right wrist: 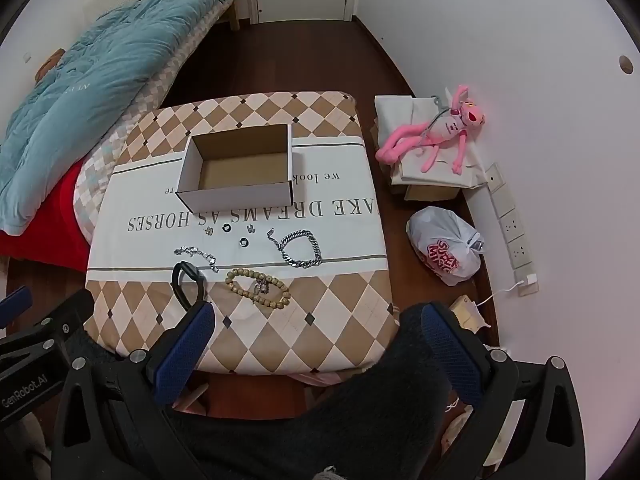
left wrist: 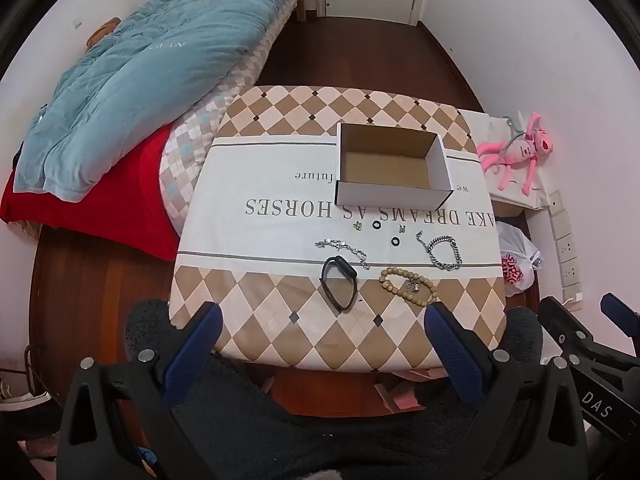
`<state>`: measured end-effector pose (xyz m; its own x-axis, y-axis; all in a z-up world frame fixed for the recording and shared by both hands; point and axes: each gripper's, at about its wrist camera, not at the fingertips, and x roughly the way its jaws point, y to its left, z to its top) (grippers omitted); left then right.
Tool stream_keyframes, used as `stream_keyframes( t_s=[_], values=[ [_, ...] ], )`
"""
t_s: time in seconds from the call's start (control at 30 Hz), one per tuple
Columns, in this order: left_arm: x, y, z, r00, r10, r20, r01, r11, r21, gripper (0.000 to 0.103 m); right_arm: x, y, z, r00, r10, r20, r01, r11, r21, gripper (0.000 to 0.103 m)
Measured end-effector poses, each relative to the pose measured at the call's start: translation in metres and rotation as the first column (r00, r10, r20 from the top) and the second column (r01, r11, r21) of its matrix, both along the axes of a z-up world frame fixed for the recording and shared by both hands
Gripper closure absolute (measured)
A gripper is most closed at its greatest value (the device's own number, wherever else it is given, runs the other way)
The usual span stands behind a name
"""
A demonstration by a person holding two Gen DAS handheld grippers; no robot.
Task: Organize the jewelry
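An open, empty cardboard box (left wrist: 390, 168) (right wrist: 240, 172) stands on a cloth-covered table (left wrist: 280, 320) (right wrist: 340, 320). In front of it lie a black band (left wrist: 339, 282) (right wrist: 187, 282), a wooden bead bracelet (left wrist: 408, 283) (right wrist: 258, 284), a thick silver chain (left wrist: 443, 254) (right wrist: 300, 250), a thin silver bracelet (left wrist: 344, 249) (right wrist: 197, 254), two black rings (left wrist: 376, 225) (right wrist: 226, 228) and small silver pieces (left wrist: 357, 226). My left gripper (left wrist: 324, 354) and right gripper (right wrist: 316, 354) are open and empty, held above the table's near edge.
A bed with a blue quilt (left wrist: 132, 68) and red cover (left wrist: 100, 200) stands to the left. A pink plush toy (right wrist: 436, 128), a white plastic bag (right wrist: 446, 246) and wall sockets (right wrist: 512, 228) are to the right. Dark wood floor surrounds the table.
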<state>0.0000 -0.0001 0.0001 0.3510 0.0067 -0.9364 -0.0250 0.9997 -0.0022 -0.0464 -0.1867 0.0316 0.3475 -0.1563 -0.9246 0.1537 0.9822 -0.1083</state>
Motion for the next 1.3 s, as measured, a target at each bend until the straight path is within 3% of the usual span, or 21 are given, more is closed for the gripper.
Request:
stream_keyframes(
  t_s=[1.3],
  values=[
    [0.0029, -0.0031, 0.0029, 1.000, -0.002, 0.007, 0.002, 1.000, -0.004, 0.000, 0.0022, 0.0027, 0.0027, 1.000, 0.000, -0.008, 0.000, 1.000, -0.003, 0.000]
  ],
)
